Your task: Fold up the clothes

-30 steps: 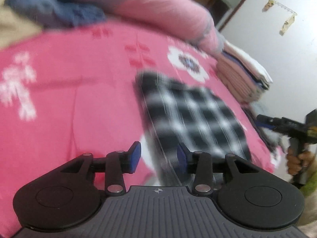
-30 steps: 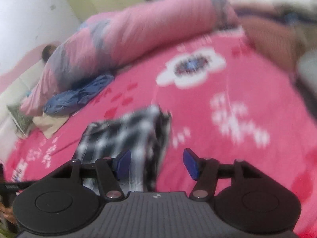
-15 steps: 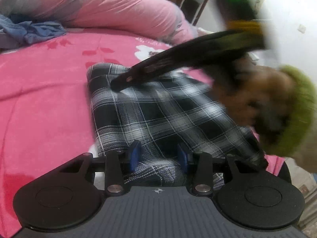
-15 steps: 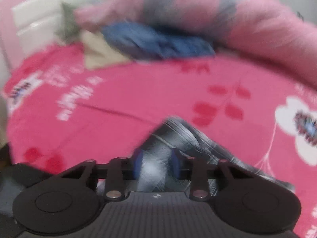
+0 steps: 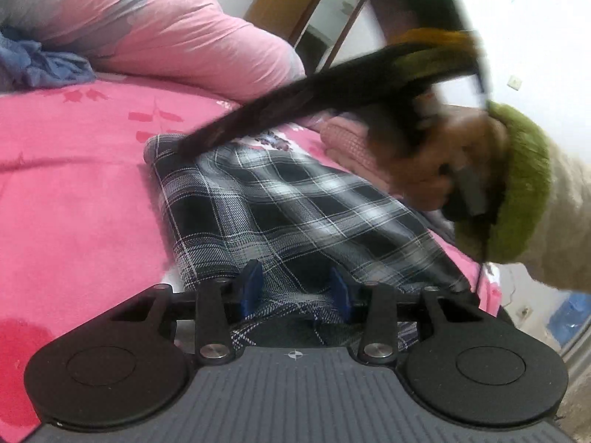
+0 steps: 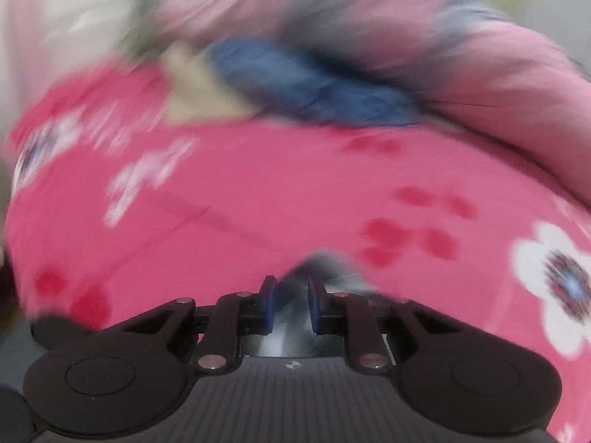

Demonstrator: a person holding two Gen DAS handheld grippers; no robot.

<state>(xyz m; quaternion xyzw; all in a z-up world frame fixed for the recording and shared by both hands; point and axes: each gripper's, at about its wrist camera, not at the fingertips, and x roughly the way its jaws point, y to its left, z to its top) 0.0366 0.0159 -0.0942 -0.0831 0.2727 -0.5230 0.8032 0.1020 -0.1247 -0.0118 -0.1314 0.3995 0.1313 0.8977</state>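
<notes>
**Plaid Garment: Both Ends Engaged**

Jaws of the left gripper [image 5: 295, 288] stand parted around the near hem of the plaid garment [image 5: 280, 203], which lies flat on the pink bed [image 5: 74, 192]. Right gripper [image 6: 290, 304] jaws are narrowed onto the far corner. Judged step: a fold. Next: left jaws clench, then both ends move together.

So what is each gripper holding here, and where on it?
Right gripper: far corner of the plaid garment. Left gripper: fingers straddle its near edge; grip unclear.

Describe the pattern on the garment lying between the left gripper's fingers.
The garment is black, grey and white plaid, clearest in the left wrist view.
</notes>
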